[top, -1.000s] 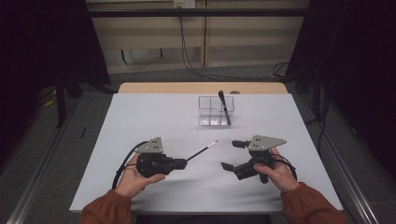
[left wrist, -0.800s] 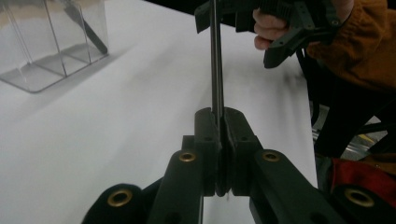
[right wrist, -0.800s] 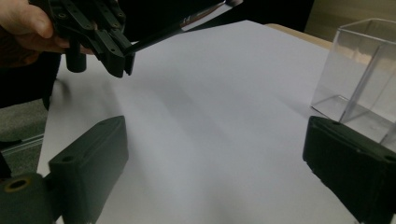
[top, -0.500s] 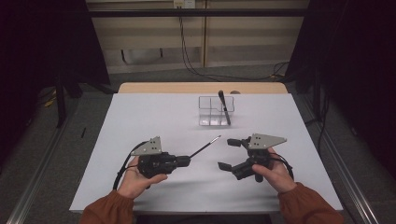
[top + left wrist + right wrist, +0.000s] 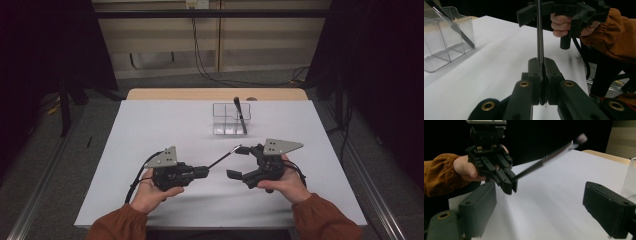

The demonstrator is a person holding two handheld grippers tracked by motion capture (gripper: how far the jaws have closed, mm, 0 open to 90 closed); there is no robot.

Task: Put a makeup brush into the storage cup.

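Handoff step by the looks of it: left gripper [image 5: 200, 171] clamped tight on a thin black pen [image 5: 223, 157], held up off the table [image 5: 150, 130] and angled toward the right gripper [image 5: 239, 161], jaws wide apart with the pen tip just between them. Probably needs closing on the far end next, then dropping it in the clear organizer [image 5: 225, 125] alongside the other pen [image 5: 240, 114].

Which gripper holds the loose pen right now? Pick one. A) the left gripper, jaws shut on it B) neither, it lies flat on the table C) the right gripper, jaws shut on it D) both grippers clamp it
A: the left gripper has its jaws shut on the pen, while the right gripper stands with its jaws wide apart and nothing between them.
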